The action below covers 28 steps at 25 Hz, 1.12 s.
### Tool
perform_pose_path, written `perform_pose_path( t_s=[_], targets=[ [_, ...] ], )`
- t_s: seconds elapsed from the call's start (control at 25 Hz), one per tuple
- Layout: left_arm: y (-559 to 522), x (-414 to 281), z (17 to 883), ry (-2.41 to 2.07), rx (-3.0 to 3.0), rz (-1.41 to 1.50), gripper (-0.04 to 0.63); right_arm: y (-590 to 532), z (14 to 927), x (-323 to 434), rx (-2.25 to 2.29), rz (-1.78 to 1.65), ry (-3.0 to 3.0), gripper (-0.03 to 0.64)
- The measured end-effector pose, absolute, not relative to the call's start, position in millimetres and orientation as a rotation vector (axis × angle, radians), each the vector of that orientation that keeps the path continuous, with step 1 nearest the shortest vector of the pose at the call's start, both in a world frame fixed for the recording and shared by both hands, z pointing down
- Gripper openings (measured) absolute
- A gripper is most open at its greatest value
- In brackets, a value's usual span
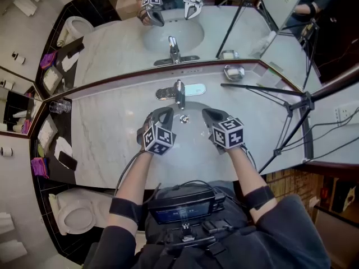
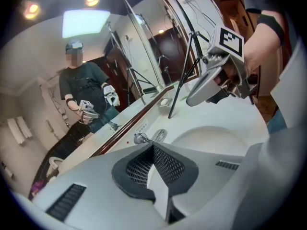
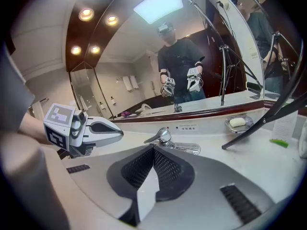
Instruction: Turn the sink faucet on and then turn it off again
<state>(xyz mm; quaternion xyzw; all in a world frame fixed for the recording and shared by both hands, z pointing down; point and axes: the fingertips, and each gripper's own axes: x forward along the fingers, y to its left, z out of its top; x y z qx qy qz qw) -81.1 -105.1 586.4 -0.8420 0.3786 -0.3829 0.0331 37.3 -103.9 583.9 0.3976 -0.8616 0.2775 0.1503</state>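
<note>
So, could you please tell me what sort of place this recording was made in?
A bathroom, probably a hotel one. A marble counter holds a sink with a chrome faucet, a wide mirror runs along the wall behind it, and a toilet stands beside the counter.

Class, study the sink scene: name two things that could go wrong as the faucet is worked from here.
1. Left gripper and right gripper are both shut, off the faucet; nudging its smooth lever with shut jaws could slip.
2. A tripod leg crosses the counter right of the faucet; a wide swing might knock it.
</note>
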Motion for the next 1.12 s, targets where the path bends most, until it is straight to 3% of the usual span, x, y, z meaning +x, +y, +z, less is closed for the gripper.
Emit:
perform_pose_path(
  t_s=[0.6,0.92,1.12],
  targets=[
    [-81.9,-145.1,548.5,1.787,-2.961,-0.591,0.000,-96.1,565.9,39.1,1.158,0.748,-2.486,0.017],
    [-68.3,-144.9,557.0,1.806,-2.941,-0.628,0.000,-85.3,578.1,37.4,1.127,0.740,-2.463,0.017],
    [-72.4,-141.6,554.7,1.797,-2.919,-0.634,0.000,-90.2,580.1,30.3,1.109,0.545,-2.433,0.023]
  ],
)
